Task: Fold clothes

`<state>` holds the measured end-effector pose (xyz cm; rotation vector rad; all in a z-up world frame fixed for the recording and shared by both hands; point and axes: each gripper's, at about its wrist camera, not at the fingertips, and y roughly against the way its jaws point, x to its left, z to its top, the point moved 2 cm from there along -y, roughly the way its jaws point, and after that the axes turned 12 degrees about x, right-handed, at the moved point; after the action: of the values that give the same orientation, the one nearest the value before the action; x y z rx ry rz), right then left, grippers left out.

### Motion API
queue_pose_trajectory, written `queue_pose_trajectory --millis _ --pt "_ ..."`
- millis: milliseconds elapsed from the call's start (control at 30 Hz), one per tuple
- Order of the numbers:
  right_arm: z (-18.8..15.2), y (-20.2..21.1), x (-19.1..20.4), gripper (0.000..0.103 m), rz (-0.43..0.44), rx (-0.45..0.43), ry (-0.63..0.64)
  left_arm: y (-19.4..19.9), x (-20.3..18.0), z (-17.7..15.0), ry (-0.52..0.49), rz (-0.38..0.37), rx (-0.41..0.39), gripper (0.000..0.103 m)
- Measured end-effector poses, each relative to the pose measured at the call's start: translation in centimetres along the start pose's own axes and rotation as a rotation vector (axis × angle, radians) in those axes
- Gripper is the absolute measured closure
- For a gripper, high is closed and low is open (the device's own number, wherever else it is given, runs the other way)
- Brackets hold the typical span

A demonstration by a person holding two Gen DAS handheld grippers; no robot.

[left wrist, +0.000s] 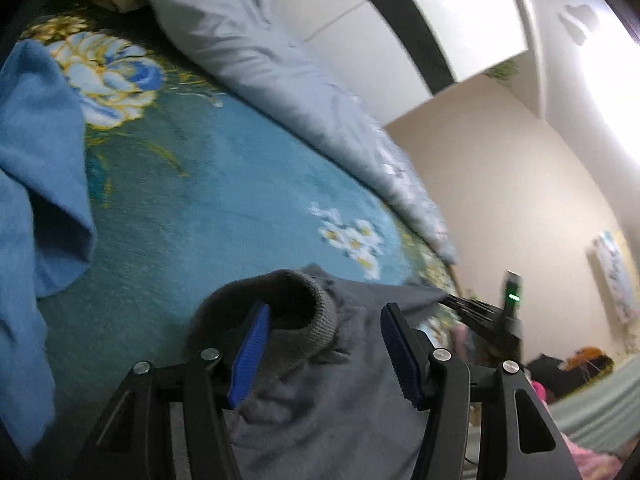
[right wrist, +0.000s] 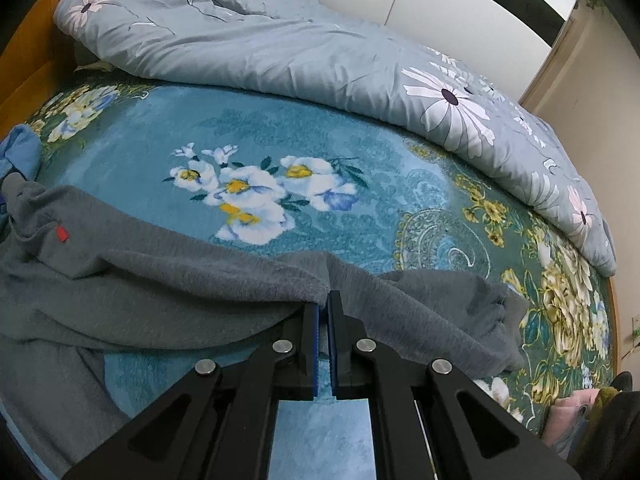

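Observation:
A grey sweatshirt (right wrist: 160,280) lies rumpled across the near part of the bed, with a small red tag (right wrist: 62,235) on it. My right gripper (right wrist: 323,298) is shut on a raised fold of its edge. In the left wrist view the same grey sweatshirt (left wrist: 320,392) hangs between the jaws of my left gripper (left wrist: 326,308), which stand wide apart. Its left finger sits inside the ribbed cuff (left wrist: 320,332), and the pads do not squeeze the cloth. The right gripper's black fingers (left wrist: 468,308) show at the cloth's far corner.
The bed carries a teal flowered blanket (right wrist: 320,152). A grey-blue flowered quilt (right wrist: 280,48) is heaped along its far side. A blue garment (left wrist: 36,160) lies at the left. Pink clothes (right wrist: 568,412) sit at the right edge, and a wooden headboard (right wrist: 28,72) stands at the far left.

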<state>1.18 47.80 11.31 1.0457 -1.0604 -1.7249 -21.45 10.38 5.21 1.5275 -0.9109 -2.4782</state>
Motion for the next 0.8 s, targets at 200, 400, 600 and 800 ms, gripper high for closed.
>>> queue_pose_trajectory --millis 200,400,600,800 --pt "-0.2 -0.8 -0.1 0.1 0.012 0.017 -0.013 -2.6 -1.4 -1.0 -0.073 0.1 0.08 0.043" --pt "-0.3 -1.0 0.2 0.1 0.009 0.027 -0.006 -4.6 -2.3 -1.0 -0.101 0.295 0.059 0.08" --pt "0.1 0.5 0.2 0.1 -0.003 -0.029 0.008 0.0 -2.7 0.7 -0.01 0.303 -0.164 0.093" --pt "5.2 2.1 0.6 0.1 -0.022 -0.086 0.062 4.2 2.1 5.3 0.271 0.388 -0.367 0.093"
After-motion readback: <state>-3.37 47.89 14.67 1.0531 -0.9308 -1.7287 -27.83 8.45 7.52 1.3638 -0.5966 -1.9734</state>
